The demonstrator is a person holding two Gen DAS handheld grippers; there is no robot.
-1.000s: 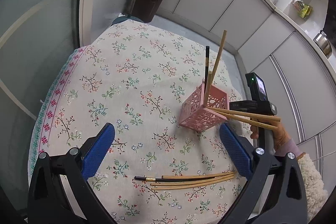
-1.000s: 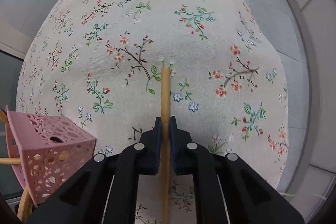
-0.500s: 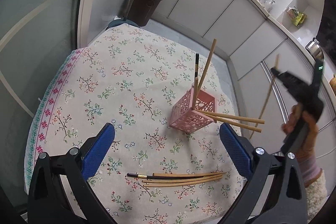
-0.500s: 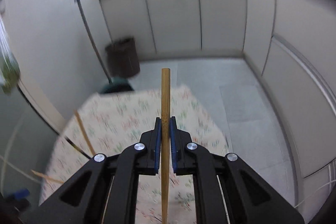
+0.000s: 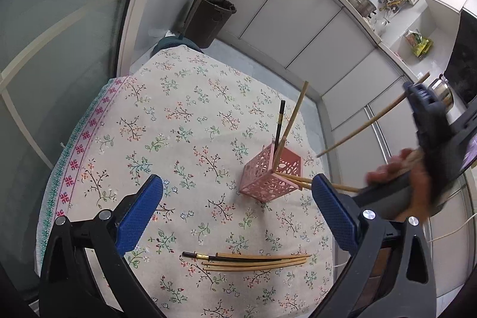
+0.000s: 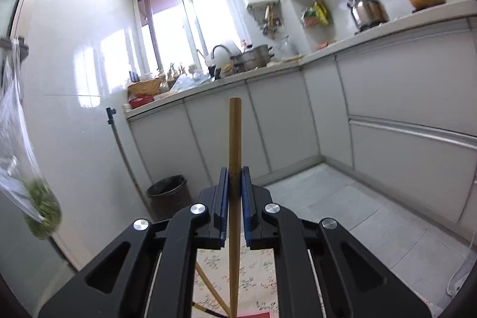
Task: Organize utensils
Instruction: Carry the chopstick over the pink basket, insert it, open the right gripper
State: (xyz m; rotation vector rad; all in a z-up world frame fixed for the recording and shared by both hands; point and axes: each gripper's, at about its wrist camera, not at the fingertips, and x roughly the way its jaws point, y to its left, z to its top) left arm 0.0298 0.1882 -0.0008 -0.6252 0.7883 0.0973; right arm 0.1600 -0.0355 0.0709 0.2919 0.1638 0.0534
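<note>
A pink perforated holder (image 5: 269,175) stands on the floral tablecloth (image 5: 179,139), with several chopsticks (image 5: 290,121) sticking out of it. A bundle of wooden chopsticks and one black one (image 5: 253,260) lies on the cloth near the front edge. My left gripper (image 5: 235,213) is open and empty above the cloth, between holder and bundle. My right gripper (image 6: 235,178) is shut on a wooden chopstick (image 6: 234,139), tilted upward toward the kitchen. In the left wrist view that chopstick (image 5: 366,124) hangs in the air to the right of the holder.
A dark bin (image 5: 210,17) stands on the floor beyond the table. White cabinets (image 6: 387,115) and a cluttered counter (image 6: 238,61) run along the walls. A bag of greens (image 6: 38,198) hangs at the left. The table's right edge lies just past the holder.
My right gripper has swung upward with the chopstick, from facing the cloth to facing the kitchen. The left gripper has risen and drawn back a little. Holder and bundle stay put.
</note>
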